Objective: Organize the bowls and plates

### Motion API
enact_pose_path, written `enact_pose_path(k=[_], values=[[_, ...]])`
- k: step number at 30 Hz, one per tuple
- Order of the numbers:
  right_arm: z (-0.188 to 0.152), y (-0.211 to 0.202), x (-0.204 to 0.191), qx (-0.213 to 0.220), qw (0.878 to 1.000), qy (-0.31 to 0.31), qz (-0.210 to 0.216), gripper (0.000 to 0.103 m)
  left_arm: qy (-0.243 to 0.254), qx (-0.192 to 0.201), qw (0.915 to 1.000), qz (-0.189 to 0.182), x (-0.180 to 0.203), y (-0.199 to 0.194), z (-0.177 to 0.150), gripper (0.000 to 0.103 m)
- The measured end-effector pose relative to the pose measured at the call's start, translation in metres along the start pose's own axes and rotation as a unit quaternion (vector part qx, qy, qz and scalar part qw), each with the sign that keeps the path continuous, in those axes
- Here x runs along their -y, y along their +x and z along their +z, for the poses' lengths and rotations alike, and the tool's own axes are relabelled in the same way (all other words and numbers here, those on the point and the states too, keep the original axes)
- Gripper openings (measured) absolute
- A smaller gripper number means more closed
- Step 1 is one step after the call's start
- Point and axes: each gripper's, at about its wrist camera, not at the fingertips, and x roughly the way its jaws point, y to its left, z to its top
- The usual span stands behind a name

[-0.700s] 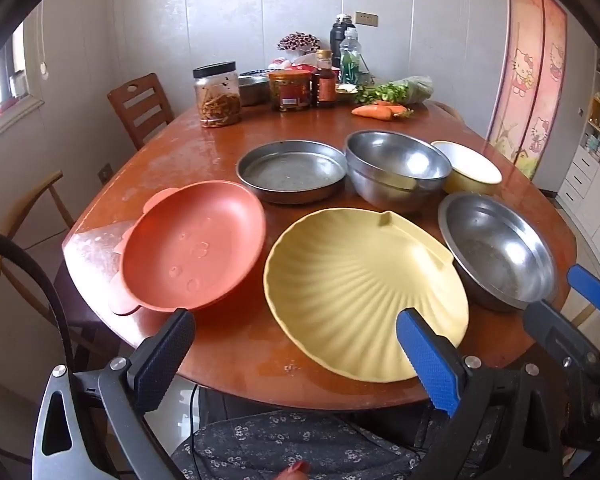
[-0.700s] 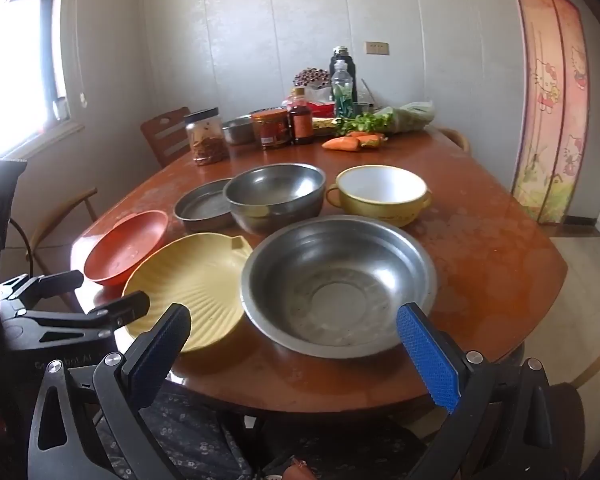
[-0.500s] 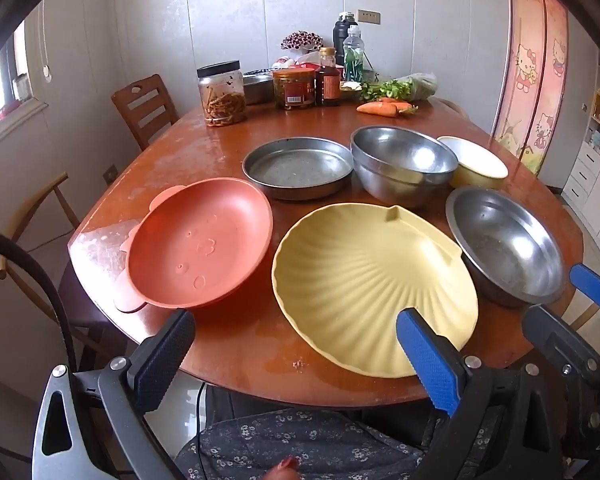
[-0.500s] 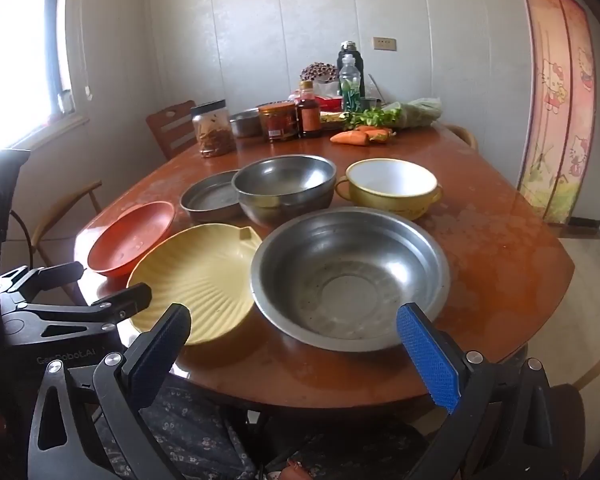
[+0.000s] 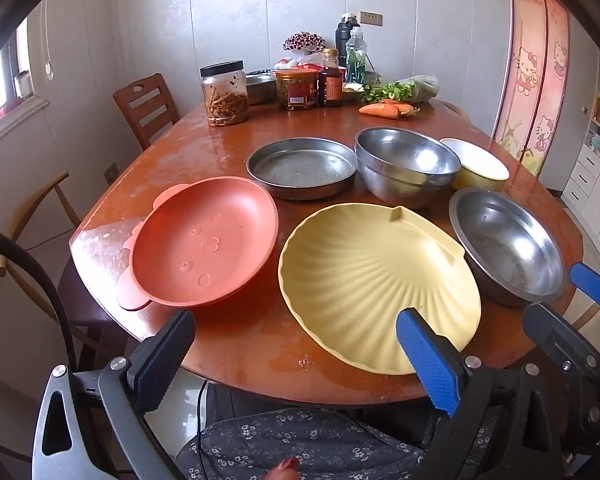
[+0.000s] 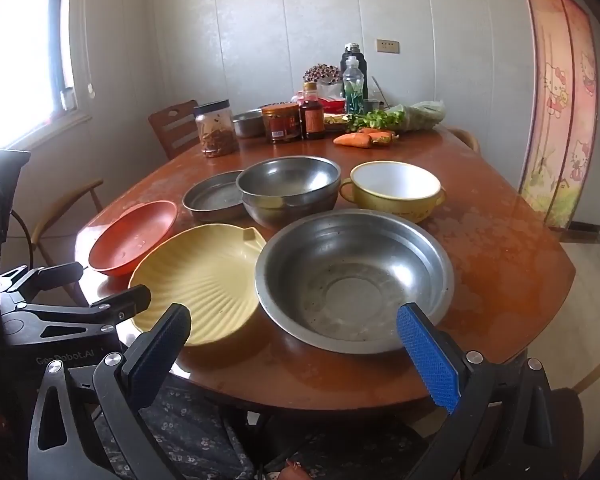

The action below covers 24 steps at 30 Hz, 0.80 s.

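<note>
On the round wooden table [image 5: 228,152] lie an orange plate [image 5: 204,244], a yellow shell-shaped plate [image 5: 372,280], a flat steel pan [image 5: 302,166], a deep steel bowl [image 5: 406,164], a wide steel bowl [image 6: 354,276] and a yellow two-handled bowl [image 6: 394,188]. My left gripper [image 5: 296,360] hangs open over the near table edge, between the orange and yellow plates. Just short of the wide steel bowl, my right gripper [image 6: 296,352] is open too. Neither holds anything.
Jars, bottles, carrots [image 5: 384,109] and greens crowd the far side of the table. Wooden chairs [image 5: 146,106] stand at the left. A person's flowered lap [image 5: 300,440] lies below the near edge. A wall with a cartoon panel is at the right.
Both grippers have moved a little closer to the table, so the dishes look larger and lower in the views. Nothing on the table moved, and the jaws stayed wide.
</note>
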Motion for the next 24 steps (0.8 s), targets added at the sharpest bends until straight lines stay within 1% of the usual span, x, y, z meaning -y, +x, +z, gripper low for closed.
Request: enact_pose_path(k=[19, 24], values=[[0.0008, -0.001, 0.0002, -0.001, 1.0, 0.002, -0.001, 0.103, 0.008, -0.003, 0.9999, -0.011, 0.0045, -0.0029, 0.0026, 0.101], [0.0001, -0.0007, 0.0005, -0.002, 1.0, 0.001, 0.001, 0.103, 0.009, 0.003, 0.9999, -0.011, 0.0046, -0.0062, 0.0007, 0.101]])
